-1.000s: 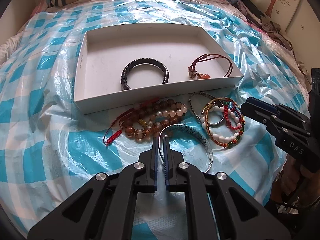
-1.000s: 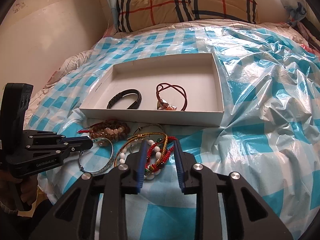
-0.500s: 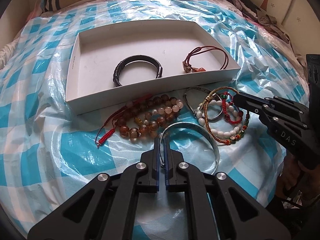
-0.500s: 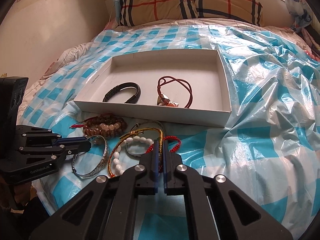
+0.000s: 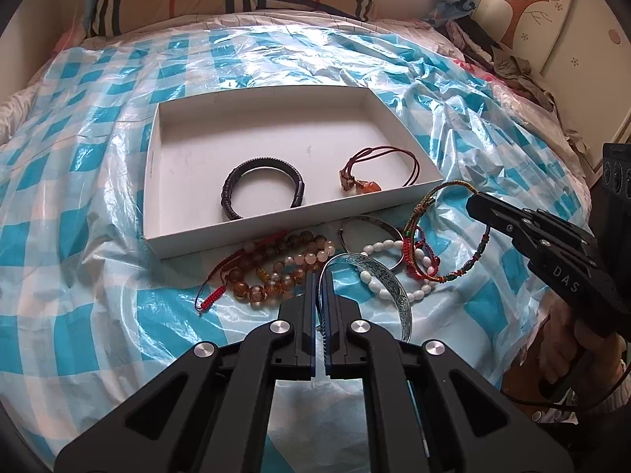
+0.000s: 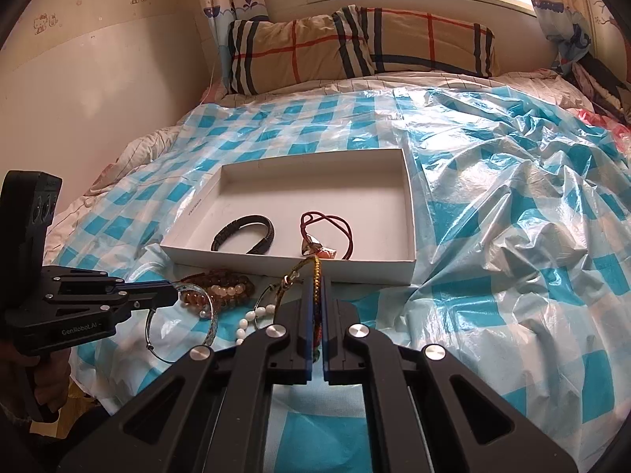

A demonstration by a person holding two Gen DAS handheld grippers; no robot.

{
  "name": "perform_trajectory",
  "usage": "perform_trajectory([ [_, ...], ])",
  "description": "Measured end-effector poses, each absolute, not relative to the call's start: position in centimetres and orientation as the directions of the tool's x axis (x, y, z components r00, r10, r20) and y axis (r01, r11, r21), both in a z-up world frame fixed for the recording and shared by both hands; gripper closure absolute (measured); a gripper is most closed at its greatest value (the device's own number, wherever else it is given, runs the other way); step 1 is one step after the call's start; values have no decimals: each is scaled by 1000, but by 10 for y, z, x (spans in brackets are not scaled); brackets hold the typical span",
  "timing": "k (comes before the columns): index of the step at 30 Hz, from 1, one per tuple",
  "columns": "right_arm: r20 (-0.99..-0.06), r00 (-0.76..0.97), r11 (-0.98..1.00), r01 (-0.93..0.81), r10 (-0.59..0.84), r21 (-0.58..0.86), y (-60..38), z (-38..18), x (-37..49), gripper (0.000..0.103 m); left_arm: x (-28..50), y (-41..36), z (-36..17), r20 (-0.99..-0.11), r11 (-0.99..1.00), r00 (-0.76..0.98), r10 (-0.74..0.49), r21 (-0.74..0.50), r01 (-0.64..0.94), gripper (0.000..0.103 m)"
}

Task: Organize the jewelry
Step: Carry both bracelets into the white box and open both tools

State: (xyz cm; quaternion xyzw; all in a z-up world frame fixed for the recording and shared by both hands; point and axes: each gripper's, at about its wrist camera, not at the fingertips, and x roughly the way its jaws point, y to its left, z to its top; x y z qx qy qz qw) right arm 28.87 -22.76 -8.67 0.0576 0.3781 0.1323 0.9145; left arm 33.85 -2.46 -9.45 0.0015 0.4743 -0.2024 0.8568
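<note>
Pinching the rim of a silver bangle (image 5: 388, 287) between pressed-together jaws, left gripper (image 5: 320, 276) at the near edge of the jewelry pile, the bangle tilted up off the checked plastic sheet (image 5: 98, 205). Seen from the right wrist view as a thin hoop (image 6: 179, 321) hanging from the black fingers at the left.

Clamped flat on a woven multicolour cord bracelet (image 5: 453, 232), right gripper (image 5: 475, 201) coming in from the right; the loop lifted and hanging partly clear of the pile, its lower part near the red cord and white beads. From its own camera, blue-edged pads (image 6: 308, 303) closed on the gold-and-red braid (image 6: 315, 276), the loop arching just beyond the tips (image 6: 315, 283).

Lying on the sheet between the two tools: amber and pink bead bracelets (image 5: 276, 264) with a red tassel cord, left of the bangle; a white bead bracelet (image 5: 394, 272) and a thin metal bangle (image 5: 366, 228), tangled together further right.

Sitting just beyond the pile, a shallow white box (image 5: 157, 181), holding a dark braided cuff (image 5: 262, 185) at left and a dark red cord bracelet with a pendant (image 5: 378, 169) at right, apart from each other.

Far off, a plaid pillow (image 6: 355, 47) at the bed's head.
</note>
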Motion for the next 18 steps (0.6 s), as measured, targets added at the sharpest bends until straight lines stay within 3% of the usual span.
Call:
perform_trajectory([
  [18, -629, 722, 958, -224, 288, 181, -221, -77, 324, 99, 376, -29, -74, -758, 918, 538, -368, -207, 337, 101],
])
